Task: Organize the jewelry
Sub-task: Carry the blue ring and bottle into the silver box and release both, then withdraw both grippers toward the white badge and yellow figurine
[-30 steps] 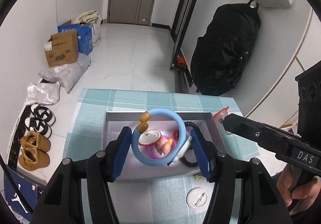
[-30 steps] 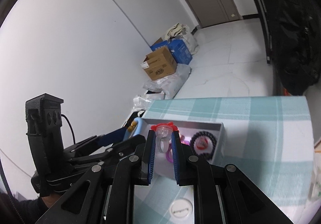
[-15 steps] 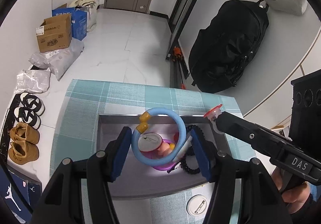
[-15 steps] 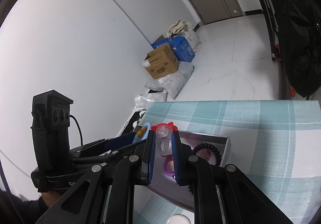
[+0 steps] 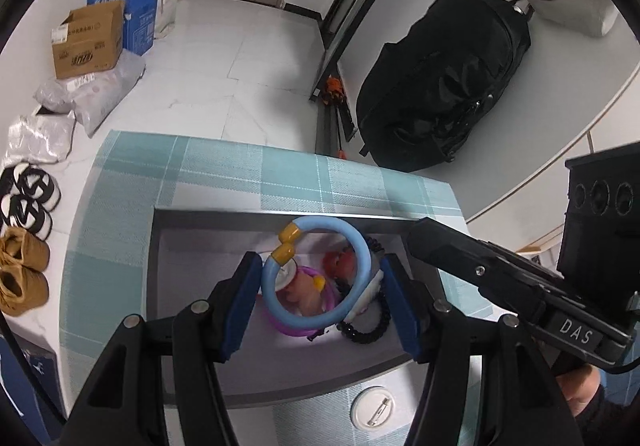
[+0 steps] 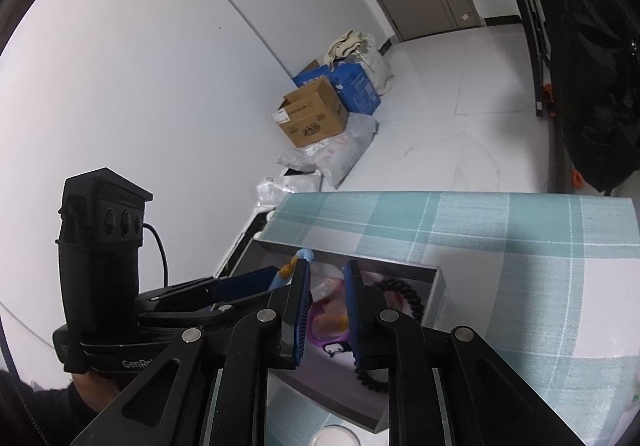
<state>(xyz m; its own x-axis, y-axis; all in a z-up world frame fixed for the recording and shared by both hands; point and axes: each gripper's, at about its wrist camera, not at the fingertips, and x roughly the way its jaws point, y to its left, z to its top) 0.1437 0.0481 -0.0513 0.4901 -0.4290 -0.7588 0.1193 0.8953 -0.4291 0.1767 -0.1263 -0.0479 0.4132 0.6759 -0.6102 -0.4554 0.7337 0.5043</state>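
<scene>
One grey box [image 5: 192, 330]; one blue ring [image 5: 316, 274] between the left gripper's [image 5: 320, 302] pads; one black beaded bracelet [image 5: 370, 330]; one purple bangle [image 5: 296, 330]; one white pin badge [image 5: 374, 411] beneath; two cardboard cartons [image 5: 86, 40] far ahead; two grippers.

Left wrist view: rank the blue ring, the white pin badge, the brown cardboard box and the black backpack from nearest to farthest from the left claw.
1. Blue ring, held between the left claw's fingers over the grey box.
2. White pin badge, on the tablecloth just below, to the right.
3. Black backpack, on the floor, upper right.
4. Brown cardboard box, far upper left.
</scene>
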